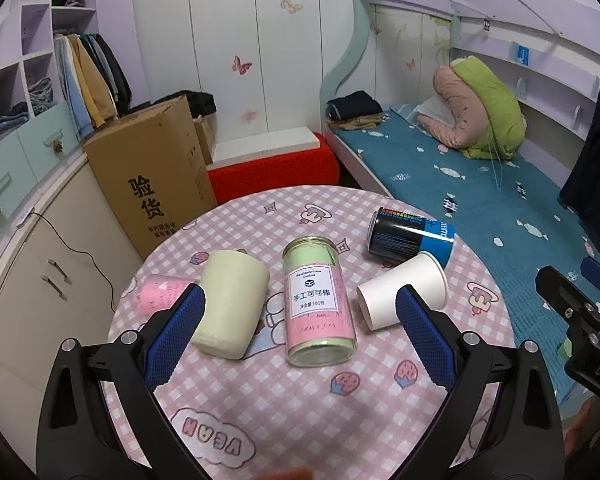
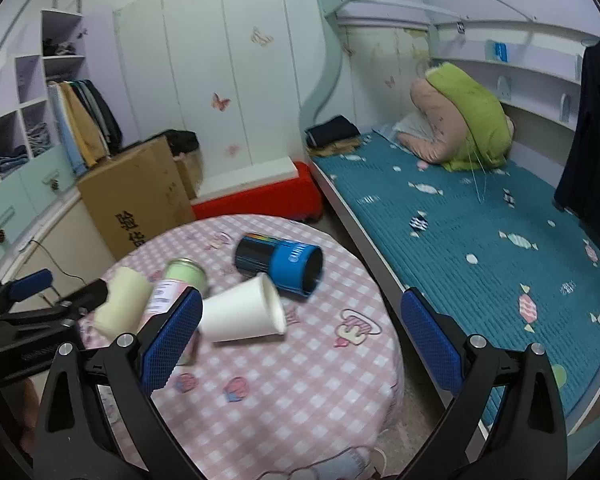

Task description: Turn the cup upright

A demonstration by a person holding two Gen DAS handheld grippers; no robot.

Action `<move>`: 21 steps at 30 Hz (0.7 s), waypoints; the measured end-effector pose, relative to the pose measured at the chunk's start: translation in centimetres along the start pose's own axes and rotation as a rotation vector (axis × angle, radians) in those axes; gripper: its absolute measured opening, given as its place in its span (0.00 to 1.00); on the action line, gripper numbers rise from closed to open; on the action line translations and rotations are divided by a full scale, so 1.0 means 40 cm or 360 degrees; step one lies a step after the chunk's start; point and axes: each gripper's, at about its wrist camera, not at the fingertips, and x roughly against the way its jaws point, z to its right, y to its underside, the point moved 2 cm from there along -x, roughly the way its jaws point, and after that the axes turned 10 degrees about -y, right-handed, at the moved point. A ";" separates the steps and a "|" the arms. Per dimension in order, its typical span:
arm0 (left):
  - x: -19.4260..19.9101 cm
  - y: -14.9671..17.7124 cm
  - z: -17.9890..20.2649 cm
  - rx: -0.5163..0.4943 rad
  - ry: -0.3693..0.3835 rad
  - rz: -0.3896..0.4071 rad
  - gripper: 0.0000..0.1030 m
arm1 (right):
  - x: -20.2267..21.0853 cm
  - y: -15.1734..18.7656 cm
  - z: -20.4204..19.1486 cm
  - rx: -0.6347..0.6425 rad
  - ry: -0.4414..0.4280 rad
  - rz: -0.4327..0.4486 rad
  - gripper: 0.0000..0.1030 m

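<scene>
A white paper cup (image 1: 400,292) lies on its side on the round pink checked table (image 1: 300,400); it also shows in the right wrist view (image 2: 240,312), mouth facing right. A pale yellow cup (image 1: 232,304) lies on its side at the left, also in the right wrist view (image 2: 122,304). A small pink cup (image 1: 160,294) lies beyond it. My left gripper (image 1: 300,308) is open above the table, empty. My right gripper (image 2: 302,316) is open and empty, its left finger (image 2: 172,336) near the white cup.
A clear jar (image 1: 320,304) with a pink and green label lies between the cups. A dark blue can (image 1: 412,236) lies on its side behind the white cup. A cardboard box (image 1: 148,184) stands left of the table, a bed (image 1: 500,200) to the right.
</scene>
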 end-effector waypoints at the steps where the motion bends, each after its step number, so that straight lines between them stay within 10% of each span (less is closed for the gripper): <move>1: -0.010 0.000 0.007 -0.0008 0.0002 -0.0003 0.94 | -0.014 -0.001 0.014 -0.0013 0.0002 -0.0014 0.93; 21: -0.240 0.029 0.323 -0.0820 0.0283 -0.0259 0.94 | -0.144 0.037 0.161 -0.0151 0.0067 -0.0192 0.93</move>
